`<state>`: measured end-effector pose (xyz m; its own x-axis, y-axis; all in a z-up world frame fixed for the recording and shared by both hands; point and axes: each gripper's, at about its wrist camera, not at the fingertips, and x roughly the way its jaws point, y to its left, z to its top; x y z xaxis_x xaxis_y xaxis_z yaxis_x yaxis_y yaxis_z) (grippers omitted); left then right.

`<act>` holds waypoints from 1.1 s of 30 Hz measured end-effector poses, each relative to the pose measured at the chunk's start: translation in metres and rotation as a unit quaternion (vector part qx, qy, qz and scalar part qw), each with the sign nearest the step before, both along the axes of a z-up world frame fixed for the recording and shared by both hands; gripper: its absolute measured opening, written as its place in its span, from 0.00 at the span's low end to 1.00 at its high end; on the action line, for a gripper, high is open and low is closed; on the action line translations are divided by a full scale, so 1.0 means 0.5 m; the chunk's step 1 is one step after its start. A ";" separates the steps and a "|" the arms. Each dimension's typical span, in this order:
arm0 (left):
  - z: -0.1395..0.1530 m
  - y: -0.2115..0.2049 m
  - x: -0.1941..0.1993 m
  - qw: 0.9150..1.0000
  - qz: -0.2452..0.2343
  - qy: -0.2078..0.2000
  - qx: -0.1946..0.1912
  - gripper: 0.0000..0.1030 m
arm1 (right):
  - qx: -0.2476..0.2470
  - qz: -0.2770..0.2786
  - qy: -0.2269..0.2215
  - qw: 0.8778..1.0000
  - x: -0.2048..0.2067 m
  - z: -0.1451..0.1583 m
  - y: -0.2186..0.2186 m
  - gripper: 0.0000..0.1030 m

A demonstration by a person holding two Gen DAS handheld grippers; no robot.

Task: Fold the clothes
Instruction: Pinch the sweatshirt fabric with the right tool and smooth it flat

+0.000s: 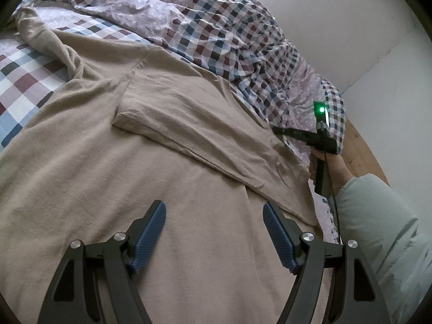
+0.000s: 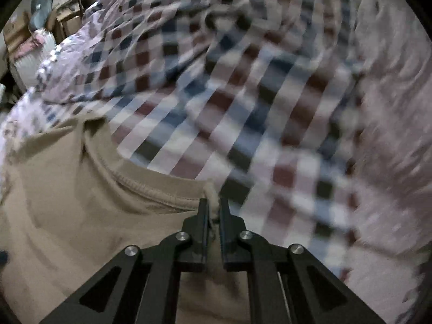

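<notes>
Beige shirt lies spread on the checked bed, one sleeve folded across its body; left tongs hover above it, agape and empty, while right tongs are clamped on cloth at the neckline's edge.

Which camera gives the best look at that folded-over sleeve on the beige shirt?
The left wrist view: the sleeve lies folded across the shirt, sharp and whole. The right wrist view is blurred and shows only the shirt's collar near the right hand-held gripper, no sleeve.
</notes>
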<state>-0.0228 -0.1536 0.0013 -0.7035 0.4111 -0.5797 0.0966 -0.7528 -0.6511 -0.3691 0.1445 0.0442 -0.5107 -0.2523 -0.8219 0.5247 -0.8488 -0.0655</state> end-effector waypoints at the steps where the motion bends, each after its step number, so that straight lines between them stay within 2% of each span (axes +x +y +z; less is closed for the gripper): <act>1: 0.000 -0.001 0.001 1.000 0.001 0.001 0.002 0.76 | 0.010 -0.005 0.020 1.000 0.000 0.007 -0.006 0.05; 4: 0.001 -0.004 0.003 1.000 0.005 0.002 0.008 0.76 | 0.055 -0.012 0.077 0.995 0.006 0.012 -0.037 0.05; 9: 0.002 0.002 0.002 1.000 0.004 -0.001 -0.003 0.76 | 0.126 -0.018 0.072 0.989 -0.009 -0.068 -0.088 0.08; 10: 0.002 0.004 0.001 1.000 0.004 -0.003 -0.006 0.76 | 0.125 -0.024 0.080 0.989 -0.006 -0.070 -0.086 0.09; 11: 0.003 0.005 0.000 1.000 0.003 -0.004 -0.008 0.76 | 0.117 -0.035 0.087 0.989 -0.003 -0.064 -0.081 0.16; 12: 0.003 0.006 0.000 1.000 0.003 -0.004 -0.010 0.76 | 0.104 -0.050 0.091 0.989 0.000 -0.050 -0.069 0.30; 15: 0.005 0.008 -0.001 1.000 0.002 -0.008 -0.011 0.76 | 0.040 -0.095 0.105 0.989 0.031 0.024 -0.004 0.46; 17: 0.005 0.007 -0.003 1.000 0.000 -0.011 -0.011 0.76 | -0.004 -0.115 0.105 0.988 0.061 0.078 0.046 0.48; 21: 0.009 0.010 -0.006 1.000 -0.006 -0.021 -0.016 0.76 | -0.072 -0.156 0.086 0.981 0.167 0.173 0.148 0.53; 27: 0.032 0.005 0.015 1.000 -0.005 -0.028 -0.006 0.81 | -0.079 -0.218 0.064 0.971 0.399 0.235 0.286 0.56; 33: 0.066 0.010 0.070 0.999 -0.007 -0.021 -0.025 0.81 | -0.109 -0.249 0.034 0.962 0.666 0.184 0.370 0.60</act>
